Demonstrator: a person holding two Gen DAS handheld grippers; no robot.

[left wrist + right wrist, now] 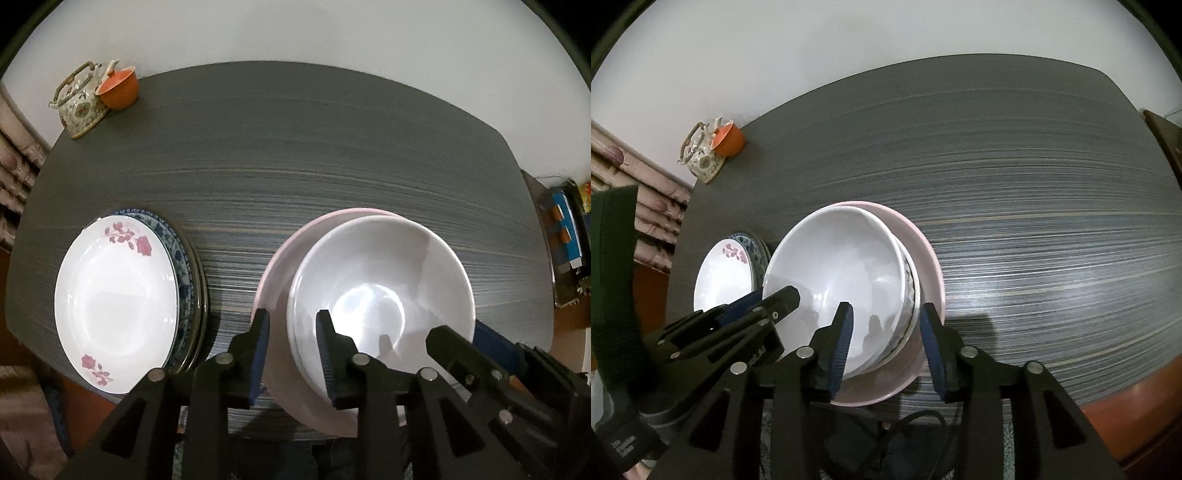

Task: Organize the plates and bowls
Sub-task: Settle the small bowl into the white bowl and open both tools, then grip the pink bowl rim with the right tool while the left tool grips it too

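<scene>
the white bowl (380, 291) sits nested in the bowl stack on the pink plate (280, 251), near the desk (295, 147) front edge. both grippers' fingers (328, 354) stand parted astride its rim, not pressing. glazed ceramic: stiff, slippery, breakable, best pinched at the rim.

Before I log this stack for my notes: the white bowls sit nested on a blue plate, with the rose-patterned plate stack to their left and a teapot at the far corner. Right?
Not quite. The plate under the nested white bowls is pale pink, not blue; the right wrist view shows its rim clearly. The rest holds: rose-patterned plate stack to the left, teapot at the far corner.
</scene>
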